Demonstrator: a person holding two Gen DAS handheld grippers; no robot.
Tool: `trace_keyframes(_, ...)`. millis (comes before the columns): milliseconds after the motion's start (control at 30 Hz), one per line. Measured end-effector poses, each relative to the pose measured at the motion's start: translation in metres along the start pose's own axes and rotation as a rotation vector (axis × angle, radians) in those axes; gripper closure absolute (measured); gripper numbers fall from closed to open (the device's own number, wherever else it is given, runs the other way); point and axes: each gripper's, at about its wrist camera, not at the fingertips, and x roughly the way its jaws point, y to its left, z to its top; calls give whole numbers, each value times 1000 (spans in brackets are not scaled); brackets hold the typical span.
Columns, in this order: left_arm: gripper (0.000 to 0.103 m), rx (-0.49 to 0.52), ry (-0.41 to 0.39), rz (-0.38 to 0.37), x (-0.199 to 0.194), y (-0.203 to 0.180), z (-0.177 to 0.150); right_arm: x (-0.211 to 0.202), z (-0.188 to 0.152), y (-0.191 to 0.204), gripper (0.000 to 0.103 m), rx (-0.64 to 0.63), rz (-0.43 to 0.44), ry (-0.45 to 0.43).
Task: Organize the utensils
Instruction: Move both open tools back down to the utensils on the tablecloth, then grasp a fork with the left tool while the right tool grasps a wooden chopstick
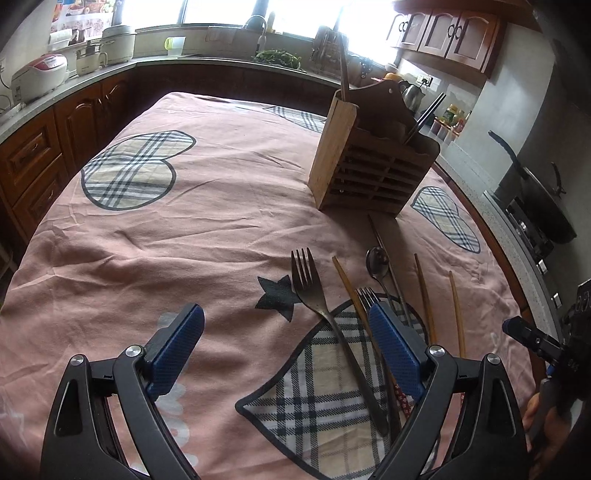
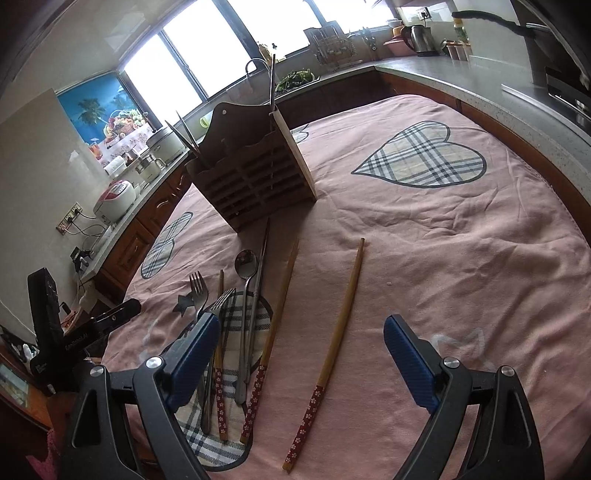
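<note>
A wooden utensil holder (image 1: 373, 162) (image 2: 255, 173) stands on the pink cloth, with chopsticks and a long handle sticking out of it. In front of it lie loose utensils: two forks (image 1: 325, 314) (image 2: 199, 291), a spoon (image 1: 378, 264) (image 2: 246, 266) and several wooden chopsticks (image 1: 456, 314). One chopstick (image 2: 332, 350) with a red flowered end lies apart. My left gripper (image 1: 286, 332) is open above the forks' handles. My right gripper (image 2: 301, 345) is open, with the separate chopstick lying between its fingers' lines on the cloth below.
The table is covered by a pink cloth (image 1: 184, 240) with plaid hearts. Kitchen counters with rice cookers (image 1: 38, 75), a sink (image 1: 258, 33), a kettle (image 2: 421, 37) and a stove with a wok (image 1: 543, 206) ring the table. The other gripper's tip (image 1: 524, 330) shows at the right.
</note>
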Motion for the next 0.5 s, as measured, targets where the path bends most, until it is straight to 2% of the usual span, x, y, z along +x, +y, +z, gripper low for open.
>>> trace_keyframes(133,12,41,18,23,15,-5,5,8,3,0,11,-18,-19,9)
trace_keyframes(367,27,81,77,19,52,-10,20,30,16,1,13,-56,-85,32)
trace_keyframes(400,30,84,86,16,57,-10,22,34,19,2,14,-62,-93,38)
trace_keyframes(500,39,82,113,6,74,-11,27,48,26,0,27,-76,-130,47)
